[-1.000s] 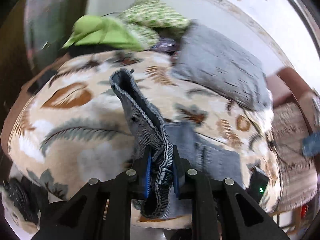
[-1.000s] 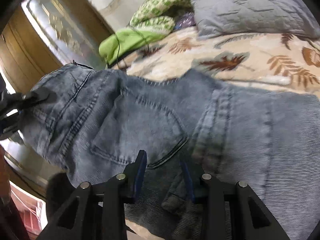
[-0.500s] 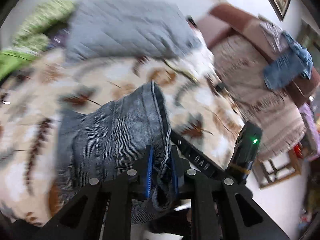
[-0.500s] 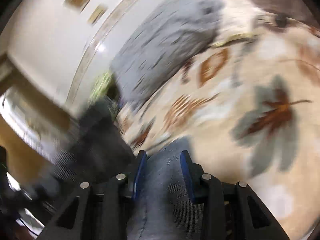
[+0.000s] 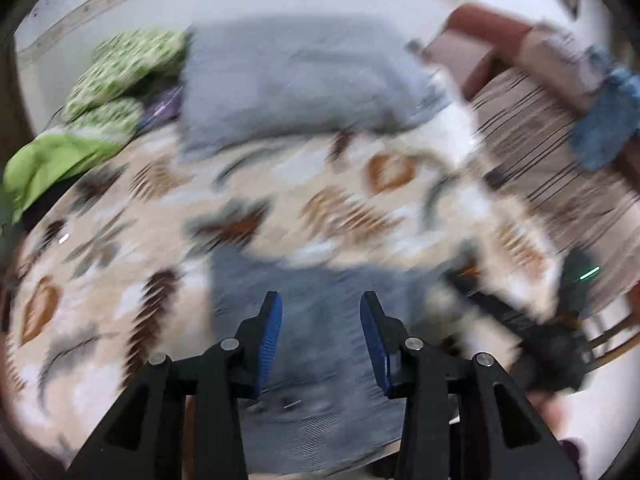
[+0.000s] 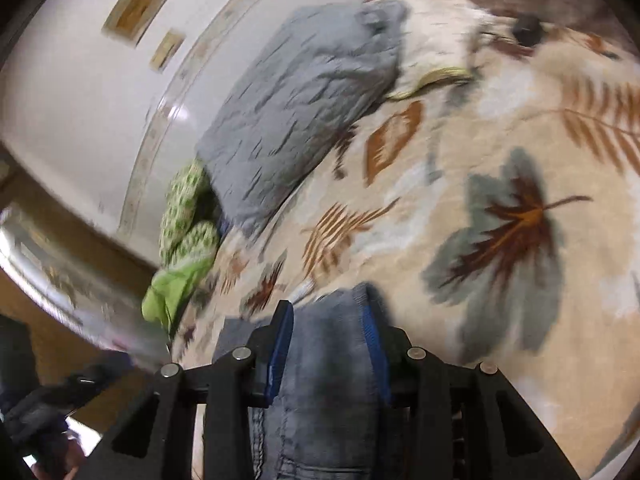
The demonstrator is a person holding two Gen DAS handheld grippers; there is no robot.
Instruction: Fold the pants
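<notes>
The grey-blue denim pants (image 5: 320, 320) lie on the leaf-print bedspread (image 5: 168, 216) at the near edge of the bed; the left wrist view is blurred by motion. My left gripper (image 5: 321, 304) is open just above the pants, nothing between its blue pads. My right gripper (image 6: 328, 312) is shut on a thick fold of the pants (image 6: 328, 360), which fills the gap between its fingers and hangs back toward the camera. The other gripper shows dimly at the right of the left wrist view (image 5: 552, 344).
A grey quilted pillow (image 5: 296, 80) lies at the head of the bed, with green patterned cloth (image 5: 120, 72) and a lime-green cloth (image 5: 52, 164) to its left. A brown sofa with a striped throw (image 5: 552, 160) and blue cloth (image 5: 608, 124) stands right.
My left gripper has let go of the waistband it held and now stands open over the pants. The pants have dropped flat onto the bed. My right gripper still holds its fold.
</notes>
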